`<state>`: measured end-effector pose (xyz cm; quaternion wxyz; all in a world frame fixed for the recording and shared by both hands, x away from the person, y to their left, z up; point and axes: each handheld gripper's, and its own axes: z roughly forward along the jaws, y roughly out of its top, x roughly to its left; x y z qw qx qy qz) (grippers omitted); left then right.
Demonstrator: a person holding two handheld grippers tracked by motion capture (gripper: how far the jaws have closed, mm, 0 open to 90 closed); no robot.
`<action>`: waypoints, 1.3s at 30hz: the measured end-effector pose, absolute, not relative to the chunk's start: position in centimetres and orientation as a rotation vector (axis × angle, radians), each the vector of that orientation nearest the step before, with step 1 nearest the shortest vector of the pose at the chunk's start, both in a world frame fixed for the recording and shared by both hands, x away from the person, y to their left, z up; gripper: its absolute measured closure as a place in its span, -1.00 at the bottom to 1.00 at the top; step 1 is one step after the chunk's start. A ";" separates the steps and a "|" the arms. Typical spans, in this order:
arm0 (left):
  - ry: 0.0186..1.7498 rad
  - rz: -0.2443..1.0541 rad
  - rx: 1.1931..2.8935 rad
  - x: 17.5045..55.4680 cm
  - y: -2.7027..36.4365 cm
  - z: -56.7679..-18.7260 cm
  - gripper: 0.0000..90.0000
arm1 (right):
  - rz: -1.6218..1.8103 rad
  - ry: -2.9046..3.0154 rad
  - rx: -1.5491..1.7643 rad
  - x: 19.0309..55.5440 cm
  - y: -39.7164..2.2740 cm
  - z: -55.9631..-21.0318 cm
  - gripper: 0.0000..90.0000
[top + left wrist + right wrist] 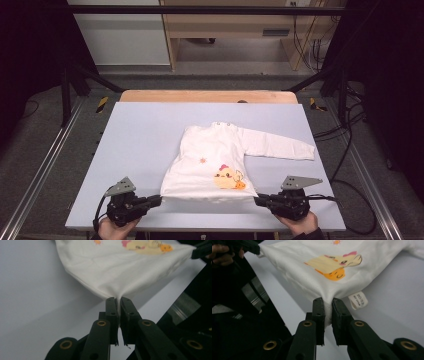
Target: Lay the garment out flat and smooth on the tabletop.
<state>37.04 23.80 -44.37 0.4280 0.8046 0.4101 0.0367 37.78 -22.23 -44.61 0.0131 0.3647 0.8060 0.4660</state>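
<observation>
A small white long-sleeved shirt [210, 160] with a yellow chick print [229, 178] lies front-up on the pale blue table [140, 140], one sleeve [280, 146] stretched to the right. My left gripper [159, 200] is shut on the shirt's near left hem corner [117, 293], the cloth pinched between its jaws. My right gripper [257, 201] is shut on the near right hem corner [327, 298], beside a white care label [358, 300]. The hem [207, 198] is pulled taut between them, slightly off the table.
The table's near edge [200, 229] runs just in front of both hands. Metal frame rails [40, 170] flank the table on both sides. Cables [345, 130] trail on the floor at the right. A wooden bench [225, 30] stands beyond the far edge.
</observation>
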 end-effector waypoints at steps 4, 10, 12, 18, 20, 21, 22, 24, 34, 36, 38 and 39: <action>1.015 0.097 1.993 37.5 24.0 -44.7 0.61 | 1.319 2.578 1.126 37.9 -21.6 -45.6 0.33; 0.990 0.244 1.907 38.1 25.0 -43.2 0.07 | 1.435 2.411 1.090 38.8 -22.0 -44.8 -0.10; 0.995 0.295 1.903 38.9 25.1 -43.0 -0.05 | 1.460 2.348 1.079 39.2 -22.0 -44.6 -0.23; 0.976 0.387 1.884 41.3 25.0 -43.0 -0.38 | 1.477 2.241 1.061 41.1 -21.2 -44.8 -0.63; 0.971 0.403 1.869 41.9 25.0 -43.2 -0.44 | 1.484 2.218 1.066 41.8 -20.8 -44.8 -0.71; 0.969 0.409 1.865 42.2 24.9 -43.2 -0.51 | 1.483 2.210 1.066 42.1 -20.6 -44.8 -0.76; 0.967 0.413 1.864 42.4 24.9 -43.3 -0.54 | 1.478 2.204 1.068 42.4 -20.4 -44.8 -0.79; 0.963 0.435 1.870 43.0 24.7 -43.4 -0.64 | 1.487 2.198 1.065 42.9 -20.0 -44.9 -0.82; 0.960 0.442 1.858 44.7 24.3 -43.0 -0.94 | 1.468 2.242 1.036 44.5 -17.8 -45.3 -0.96; 0.958 0.448 1.856 45.1 24.2 -42.8 -0.95 | 1.456 2.247 1.023 44.7 -17.4 -45.3 -0.97; 0.958 0.449 1.857 45.6 24.1 -42.6 -0.96 | 1.457 2.258 1.008 44.8 -16.9 -45.3 -0.97; 0.959 0.448 1.855 45.8 24.1 -42.5 -0.96 | 1.457 2.260 1.003 44.9 -16.7 -45.3 -0.97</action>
